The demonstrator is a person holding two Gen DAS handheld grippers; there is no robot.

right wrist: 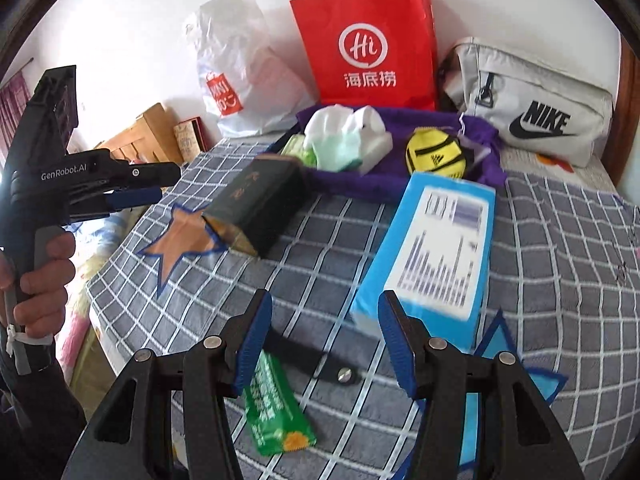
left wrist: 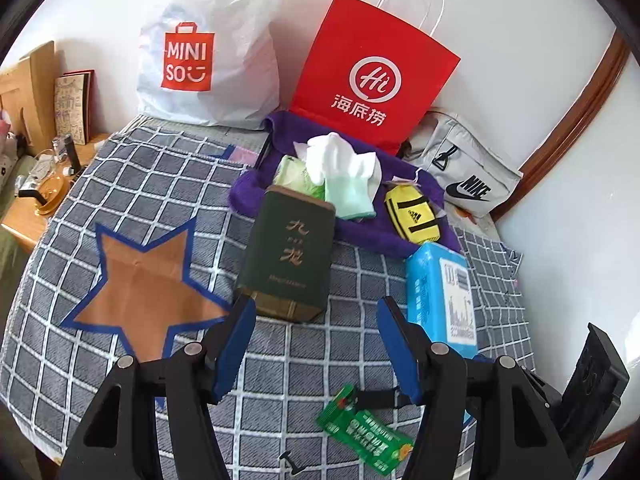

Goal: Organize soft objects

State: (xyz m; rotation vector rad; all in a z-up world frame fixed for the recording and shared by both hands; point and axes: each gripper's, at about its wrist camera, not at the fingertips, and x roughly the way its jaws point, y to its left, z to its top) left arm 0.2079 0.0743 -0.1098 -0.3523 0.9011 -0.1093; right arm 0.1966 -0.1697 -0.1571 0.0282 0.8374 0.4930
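Observation:
A purple cloth tray (left wrist: pixel 360 236) (right wrist: pixel 384 188) at the back of the checked bed cover holds white and mint gloves (left wrist: pixel 344 172) (right wrist: pixel 344 136), a green packet (left wrist: pixel 292 172) and a yellow Adidas pouch (left wrist: pixel 412 216) (right wrist: pixel 436 152). A dark green box (left wrist: pixel 292 260) (right wrist: pixel 256 204) lies in front of it. A blue tissue pack (left wrist: pixel 440 292) (right wrist: pixel 432 248) lies to the right. A green snack packet (left wrist: pixel 364 428) (right wrist: pixel 276 412) lies near me. My left gripper (left wrist: pixel 316 308) is open and empty just short of the dark box. My right gripper (right wrist: pixel 324 300) is open and empty above the cover, beside the blue pack.
A red paper bag (left wrist: pixel 372 76) (right wrist: pixel 372 44), a white Miniso bag (left wrist: pixel 208 56) (right wrist: pixel 236 76) and a grey Nike bag (left wrist: pixel 468 176) (right wrist: pixel 532 108) stand along the wall. An orange star patch (left wrist: pixel 144 292) (right wrist: pixel 180 236) marks the cover at left. A black strap (right wrist: pixel 312 356) lies by the snack packet.

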